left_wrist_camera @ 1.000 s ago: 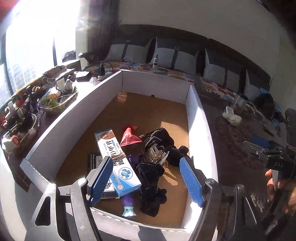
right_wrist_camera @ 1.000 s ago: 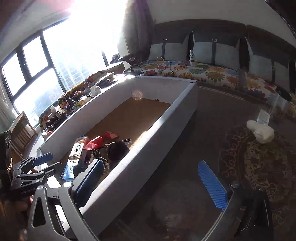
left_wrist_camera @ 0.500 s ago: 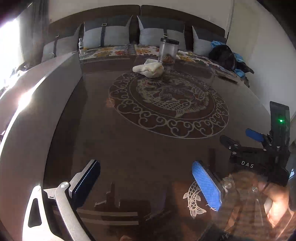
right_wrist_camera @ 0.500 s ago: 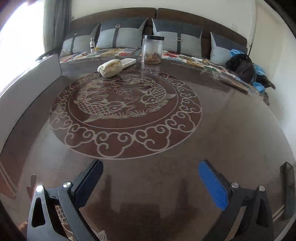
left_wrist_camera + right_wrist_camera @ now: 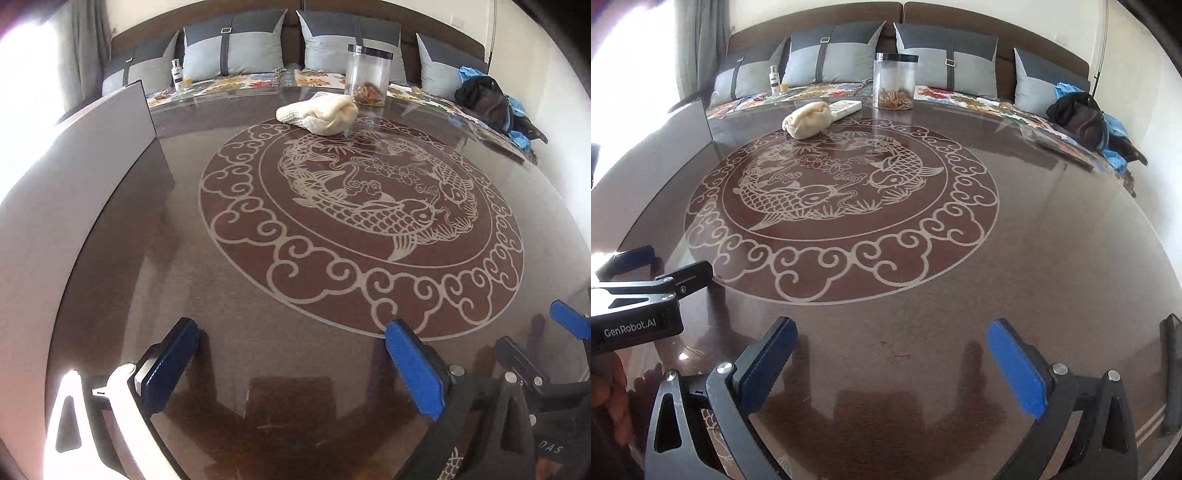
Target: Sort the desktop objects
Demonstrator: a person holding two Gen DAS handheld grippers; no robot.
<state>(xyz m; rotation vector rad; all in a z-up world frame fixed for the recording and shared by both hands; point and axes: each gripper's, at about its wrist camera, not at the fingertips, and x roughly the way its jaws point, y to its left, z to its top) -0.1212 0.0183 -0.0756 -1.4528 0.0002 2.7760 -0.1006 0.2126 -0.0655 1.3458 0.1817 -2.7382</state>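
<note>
Above near tabletop (image 5: 295, 295): left gripper (image 5: 291, 365) and right gripper (image 5: 892, 369) hovering, fingers apart, holding nothing; cream cloth (image 5: 319, 116) far.

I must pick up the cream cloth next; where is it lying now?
The cream cloth lies at the table's far side in both views, just before the clear jar, on the fish pattern's far edge.

"GenRobot.AI" marks the left hand-held gripper (image 5: 653, 273) ("DAS" the right (image 5: 532, 347)).
</note>
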